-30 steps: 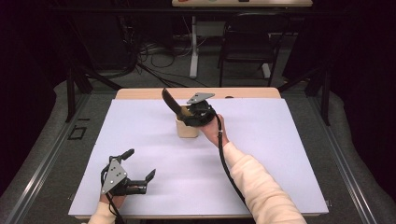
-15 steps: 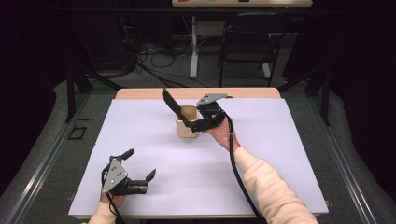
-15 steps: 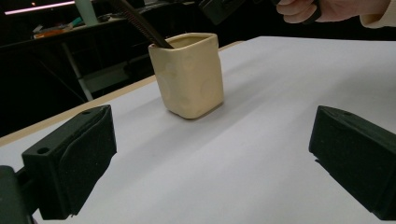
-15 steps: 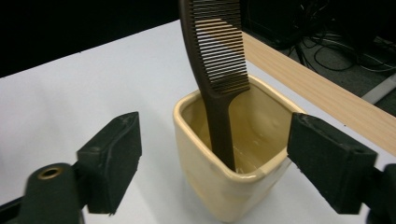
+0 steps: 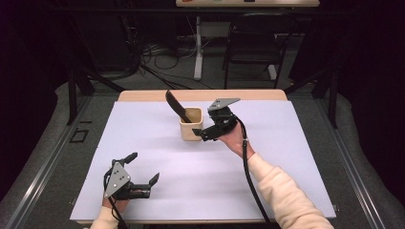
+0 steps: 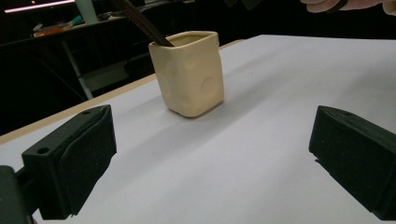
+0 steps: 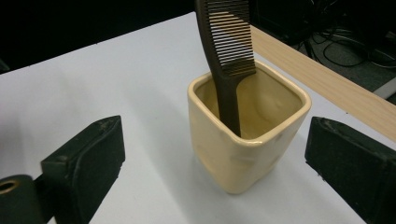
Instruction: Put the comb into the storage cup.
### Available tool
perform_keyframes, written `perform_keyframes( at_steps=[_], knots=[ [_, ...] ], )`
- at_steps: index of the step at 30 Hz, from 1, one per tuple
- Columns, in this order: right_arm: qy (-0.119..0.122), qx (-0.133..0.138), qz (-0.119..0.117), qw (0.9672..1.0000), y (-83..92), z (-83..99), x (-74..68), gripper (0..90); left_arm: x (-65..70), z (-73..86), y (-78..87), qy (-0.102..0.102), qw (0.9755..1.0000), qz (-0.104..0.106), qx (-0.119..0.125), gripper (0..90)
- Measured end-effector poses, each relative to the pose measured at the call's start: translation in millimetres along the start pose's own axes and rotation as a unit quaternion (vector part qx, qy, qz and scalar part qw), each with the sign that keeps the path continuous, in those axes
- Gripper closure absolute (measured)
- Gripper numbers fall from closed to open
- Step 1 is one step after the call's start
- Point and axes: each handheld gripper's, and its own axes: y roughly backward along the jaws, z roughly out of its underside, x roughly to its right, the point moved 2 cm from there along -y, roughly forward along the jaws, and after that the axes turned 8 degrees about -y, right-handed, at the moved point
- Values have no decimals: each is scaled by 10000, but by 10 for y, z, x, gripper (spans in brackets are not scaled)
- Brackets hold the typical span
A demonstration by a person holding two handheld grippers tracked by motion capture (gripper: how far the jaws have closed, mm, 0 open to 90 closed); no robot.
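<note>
- The left gripper (image 5: 143, 169) rested near the table's (image 5: 296, 171) front edge, well apart from the cup, its jaws wide and empty.
- The cream cup (image 5: 191, 124), probably ceramic, heavy and breakable, stood mid-table; the light, stiff comb (image 5: 175, 106) leaned inside, best gripped by its upper spine.
- The right gripper (image 5: 203, 133), just beside the cup, had just opened its jaws, which held nothing.
- The right gripper view revealed the comb's teeth (image 7: 233, 42); the left gripper view revealed dimples in the cup's wall.

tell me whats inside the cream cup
A dark comb stands handle-down in the cream cup, leaning on its rim with its teeth sticking out above. The handle's lower end and the cup's bottom are hidden.
</note>
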Motion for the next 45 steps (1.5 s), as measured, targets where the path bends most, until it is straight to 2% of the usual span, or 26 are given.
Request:
perform_keyframes(
  at_steps=[16,20,29,45],
  knots=[
    [59,-46,-55,10000,248,151,8,0,-2,9,35,8,10000,-53,-3,5],
    [12,-69,-94,9999,313,215,32,0,2,6,33,-5,10000,-46,-24,5],
    [62,-139,24,9999,540,390,67,0,8,3,9,6,10000,-11,-29,4],
    [41,-48,263,9996,860,705,124,0,4,3,-2,15,10000,9,-19,3]
  ],
)
